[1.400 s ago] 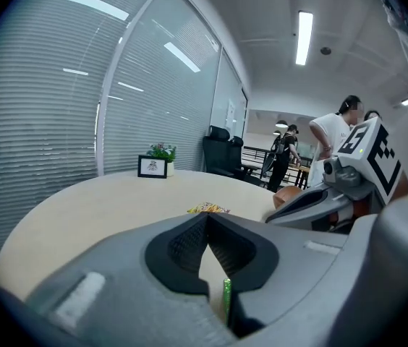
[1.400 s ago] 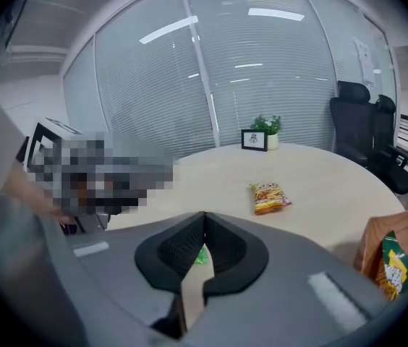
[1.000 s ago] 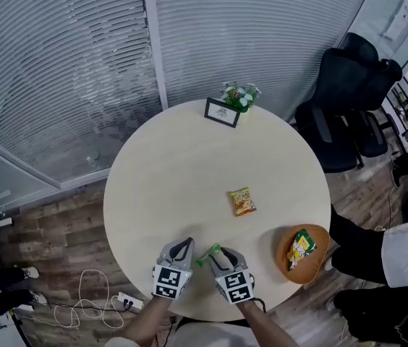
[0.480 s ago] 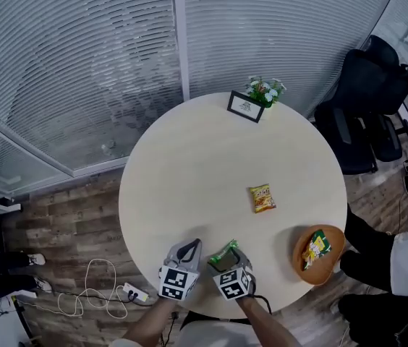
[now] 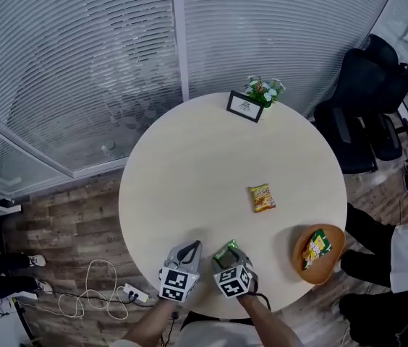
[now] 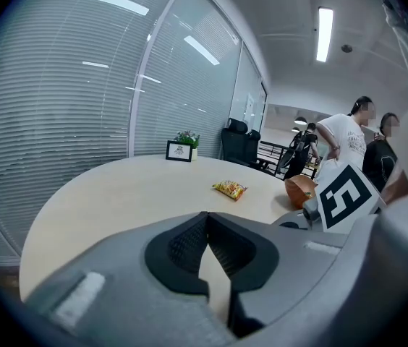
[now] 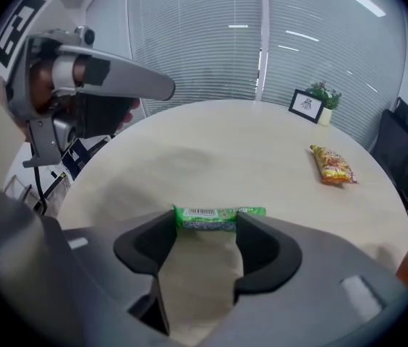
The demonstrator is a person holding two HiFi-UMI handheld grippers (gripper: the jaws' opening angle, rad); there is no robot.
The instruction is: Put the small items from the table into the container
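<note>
R gripper (image 7: 205, 230) fingers were closing round the green packet (image 7: 218, 218) lying on the surface (image 7: 211, 150), not clamped yet. L gripper (image 6: 205, 219) fingers were clenched together, empty. Also a yellow packet (image 5: 262, 197) mid-surface, apart from the orange bowl (image 5: 299, 260) at the edge.

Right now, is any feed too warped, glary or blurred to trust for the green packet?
Right gripper view: green packet sharp, barcode lines visible, fisheye bowing only toward the dark corners. Head view: even light, no glare, but the packet is small. Left gripper view: bright ceiling light streaks, heavy fisheye, packet not in it.
</note>
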